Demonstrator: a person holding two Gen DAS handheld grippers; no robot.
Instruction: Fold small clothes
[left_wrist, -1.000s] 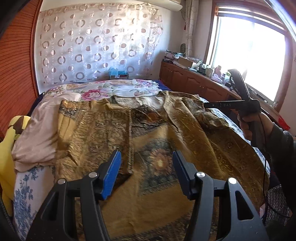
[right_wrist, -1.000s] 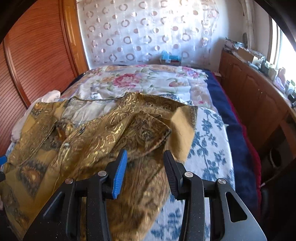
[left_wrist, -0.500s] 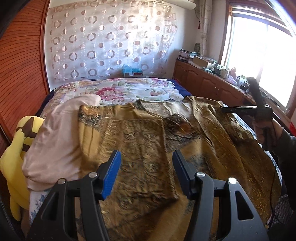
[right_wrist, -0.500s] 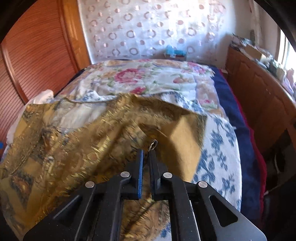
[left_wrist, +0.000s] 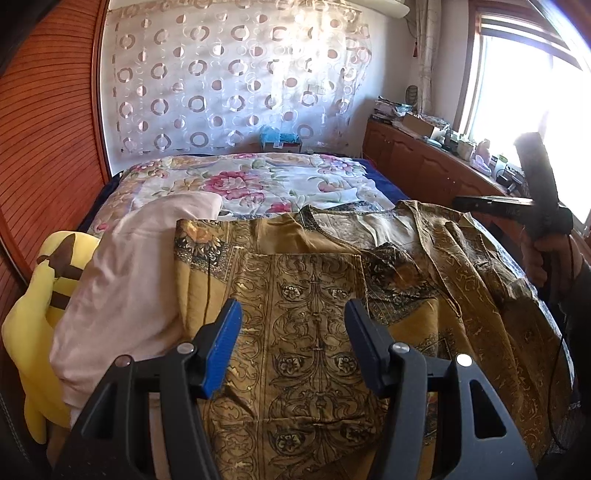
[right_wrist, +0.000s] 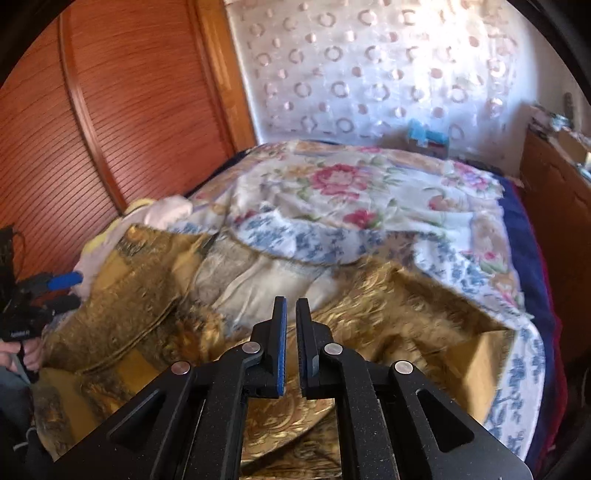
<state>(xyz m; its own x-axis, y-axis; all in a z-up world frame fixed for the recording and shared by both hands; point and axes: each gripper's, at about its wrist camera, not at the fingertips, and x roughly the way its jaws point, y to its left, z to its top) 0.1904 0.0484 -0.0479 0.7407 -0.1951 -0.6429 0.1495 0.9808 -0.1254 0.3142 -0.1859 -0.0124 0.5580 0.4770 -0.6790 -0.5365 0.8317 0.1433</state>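
A gold patterned garment (left_wrist: 314, 332) lies spread across the bed (left_wrist: 251, 181), its left side already folded inward as a long panel toward the middle. The left gripper (left_wrist: 293, 339) hovers over that panel with its jaws spread and nothing between them. The right gripper (right_wrist: 291, 325) is held above the garment's right side; its jaws, nearly together, have just been opening a little (no cloth is visible in the narrow gap, so the fabric appears released). The step in hand, as judged, is the second side fold: the right portion lies rumpled, one corner turned to show its plain underside. The next move probably calls for regripping that right edge and carrying it over the centre, level with the left panel. A pale pink cloth (left_wrist: 122, 280) and a yellow plush toy (left_wrist: 33, 314) lie at the bed's left edge.
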